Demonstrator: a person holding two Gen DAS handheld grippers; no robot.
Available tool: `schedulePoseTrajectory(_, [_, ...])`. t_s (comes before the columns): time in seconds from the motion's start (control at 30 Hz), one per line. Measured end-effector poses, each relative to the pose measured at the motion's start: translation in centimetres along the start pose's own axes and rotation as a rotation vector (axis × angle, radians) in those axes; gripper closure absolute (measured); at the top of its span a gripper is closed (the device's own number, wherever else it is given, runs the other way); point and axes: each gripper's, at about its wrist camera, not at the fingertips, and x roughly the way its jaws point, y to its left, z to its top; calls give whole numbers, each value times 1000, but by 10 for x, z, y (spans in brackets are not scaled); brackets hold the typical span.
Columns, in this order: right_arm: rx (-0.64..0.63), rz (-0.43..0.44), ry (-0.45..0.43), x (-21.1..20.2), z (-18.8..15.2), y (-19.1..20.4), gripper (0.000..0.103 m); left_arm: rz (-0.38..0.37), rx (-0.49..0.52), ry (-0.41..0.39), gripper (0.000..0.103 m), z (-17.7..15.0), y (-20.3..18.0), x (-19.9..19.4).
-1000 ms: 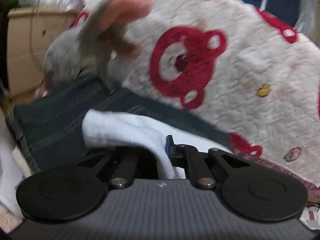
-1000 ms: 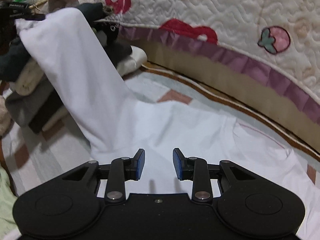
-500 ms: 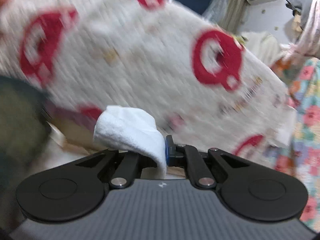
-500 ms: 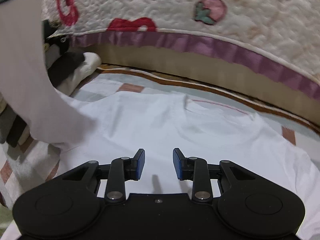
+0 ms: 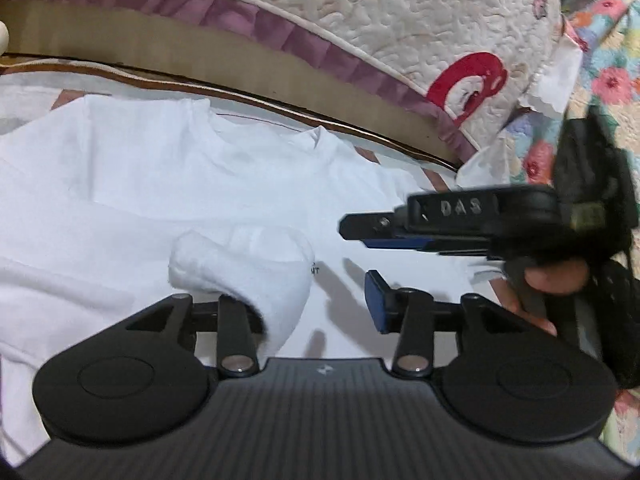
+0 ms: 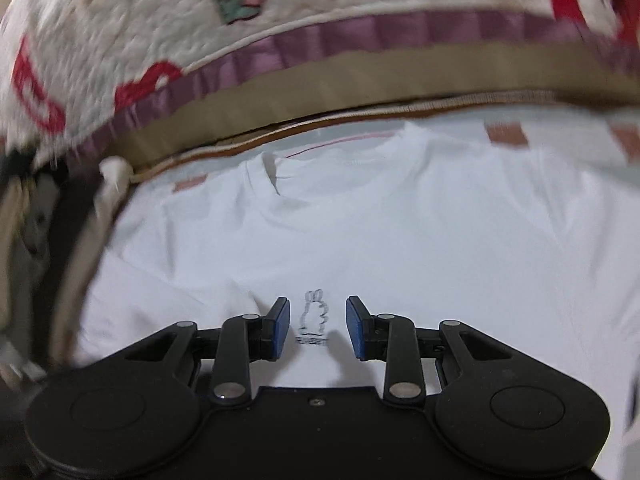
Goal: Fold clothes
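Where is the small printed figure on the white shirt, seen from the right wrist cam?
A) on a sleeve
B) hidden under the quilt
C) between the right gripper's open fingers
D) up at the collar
C: the small printed figure shows on the white shirt in the gap of the open right gripper.

both wrist views close, sharing white shirt (image 5: 200,184)

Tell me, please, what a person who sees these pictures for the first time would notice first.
First, the white T-shirt spread flat across the middle, its collar toward the quilt with red bear shapes behind it. Next, a fold of its white cloth draped over one finger of the left hand-held gripper, whose jaws have just been opening. The right hand-held gripper hangs open over a small rabbit print.
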Motion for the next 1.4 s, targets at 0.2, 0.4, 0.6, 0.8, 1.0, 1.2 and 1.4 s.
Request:
schedulePoseTrajectory(0.2, [158, 101, 25, 11, -15, -2, 61, 34, 40, -78, 61, 23, 35, -49])
schedulePoseTrajectory(0.4, [208, 139, 35, 16, -19, -1, 55, 185, 98, -115, 55, 30, 82, -73])
schedulePoseTrajectory(0.6, [203, 181, 33, 17, -12, 11, 53, -239, -83, 31, 43, 17, 85, -51])
schedulePoseTrajectory(0.8, [237, 235, 65, 20, -19, 15, 53, -148, 178, 49, 35, 9, 54, -57])
schedulePoseTrajectory(1.0, [-80, 264, 73, 13, -33, 70, 52, -101, 50, 143, 33, 39, 93, -89])
schedulePoseTrajectory(1.2, [-558, 184, 70, 16, -88, 144, 48, 88, 15, 72, 33, 56, 117, -125])
schedulePoseTrajectory(1.4, [-773, -98, -13, 45, -114, 180, 42, 310, 84, 98, 33, 44, 134, -107])
